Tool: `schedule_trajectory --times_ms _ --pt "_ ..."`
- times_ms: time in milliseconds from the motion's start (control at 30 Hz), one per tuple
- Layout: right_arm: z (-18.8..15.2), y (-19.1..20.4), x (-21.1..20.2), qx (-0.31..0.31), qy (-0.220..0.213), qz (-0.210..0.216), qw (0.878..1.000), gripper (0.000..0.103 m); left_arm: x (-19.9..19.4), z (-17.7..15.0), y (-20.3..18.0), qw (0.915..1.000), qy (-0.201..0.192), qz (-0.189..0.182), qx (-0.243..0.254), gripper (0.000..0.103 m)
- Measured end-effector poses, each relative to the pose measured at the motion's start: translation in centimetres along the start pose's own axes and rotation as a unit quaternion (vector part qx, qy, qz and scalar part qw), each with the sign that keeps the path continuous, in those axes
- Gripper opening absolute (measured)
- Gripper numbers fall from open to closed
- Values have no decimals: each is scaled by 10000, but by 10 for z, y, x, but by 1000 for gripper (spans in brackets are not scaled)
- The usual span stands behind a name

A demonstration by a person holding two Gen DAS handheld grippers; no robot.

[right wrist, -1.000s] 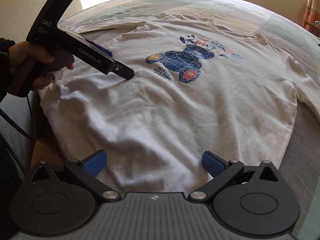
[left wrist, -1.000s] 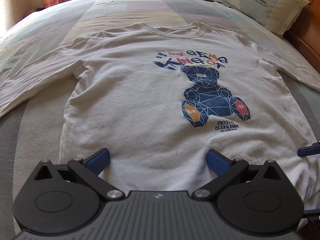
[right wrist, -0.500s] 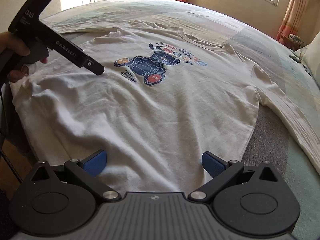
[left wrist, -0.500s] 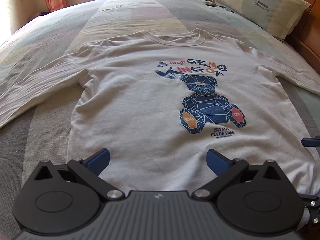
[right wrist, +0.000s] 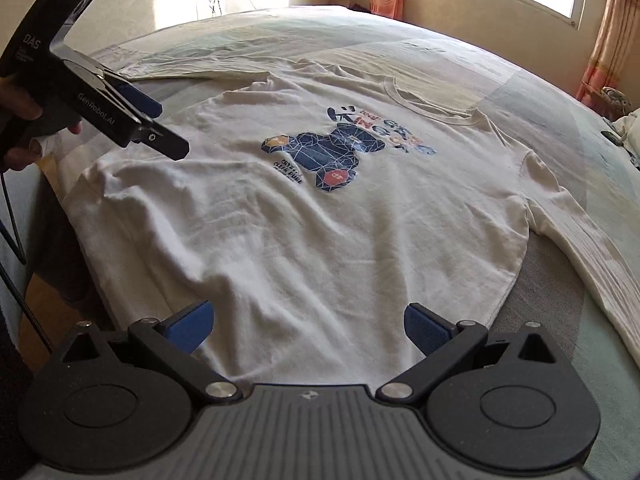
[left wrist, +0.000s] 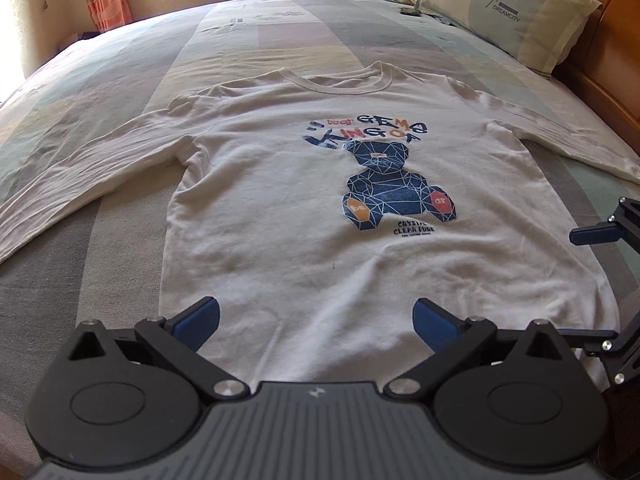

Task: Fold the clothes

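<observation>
While both cameras a second ago sat low over the hem, they now stand higher and farther back, so the bed [left wrist: 120, 92] in its pastel patchwork cover shows much more of itself, and the window and orange curtains have come into the right wrist view at 1 o'clock. The white long-sleeved cotton T-shirt [left wrist: 280, 208] lies as it lay before, flat and face up across the middle of the bed, collar toward 12 o'clock in the left wrist view, sleeves spread toward 9 and 3 o'clock, hem at the near edge with soft wrinkles. Its front bears a blue faceted bear print [left wrist: 394, 188] with orange patches; above it reads "bear GEMS KING OF", below it "CRYSTAL CLEAR PURE". At 1 o'clock a pale green pillow [left wrist: 516, 12] is marked "DREAMCITY".

The left gripper [left wrist: 316, 318], black with blue pads, hovers over the hem, fingers spread wide and holding nothing; seen from the right wrist at 10 o'clock, its body reads "DAS" and "GenRobot.AI", gripped by a hand [right wrist: 20, 128]. The right gripper [right wrist: 308, 324] likewise stands wide apart and empty above the hem's other corner.
</observation>
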State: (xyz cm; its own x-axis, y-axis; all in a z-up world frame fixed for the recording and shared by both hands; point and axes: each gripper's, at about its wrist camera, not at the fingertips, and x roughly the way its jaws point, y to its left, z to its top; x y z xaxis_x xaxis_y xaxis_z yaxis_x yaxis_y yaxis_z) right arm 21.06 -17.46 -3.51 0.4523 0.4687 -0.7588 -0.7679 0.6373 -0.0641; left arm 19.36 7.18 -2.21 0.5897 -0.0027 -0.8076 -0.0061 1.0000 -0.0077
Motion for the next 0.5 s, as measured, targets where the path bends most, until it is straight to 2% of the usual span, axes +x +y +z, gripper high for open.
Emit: schedule_trajectory --times_ms 100,200,267,400,500 --pt "2 7 19 -137 290 -141 9994 103 -9 -10 1 9999 104 39 -83 102" --pt "-5 -1 18 19 541 169 9984 103 -17 -21 3 9995 225 67 -224 102" --pt "-7 -4 13 -141 659 332 9972 103 -23 -30 5 9988 281 28 -404 102" --pt "-2 -3 10 -500 854 475 9940 103 -32 -43 3 9954 283 -412 -822 102" --pt "9 -1 13 -667 802 404 9937 103 -29 -50 -1 9913 296 -751 -1040 102"
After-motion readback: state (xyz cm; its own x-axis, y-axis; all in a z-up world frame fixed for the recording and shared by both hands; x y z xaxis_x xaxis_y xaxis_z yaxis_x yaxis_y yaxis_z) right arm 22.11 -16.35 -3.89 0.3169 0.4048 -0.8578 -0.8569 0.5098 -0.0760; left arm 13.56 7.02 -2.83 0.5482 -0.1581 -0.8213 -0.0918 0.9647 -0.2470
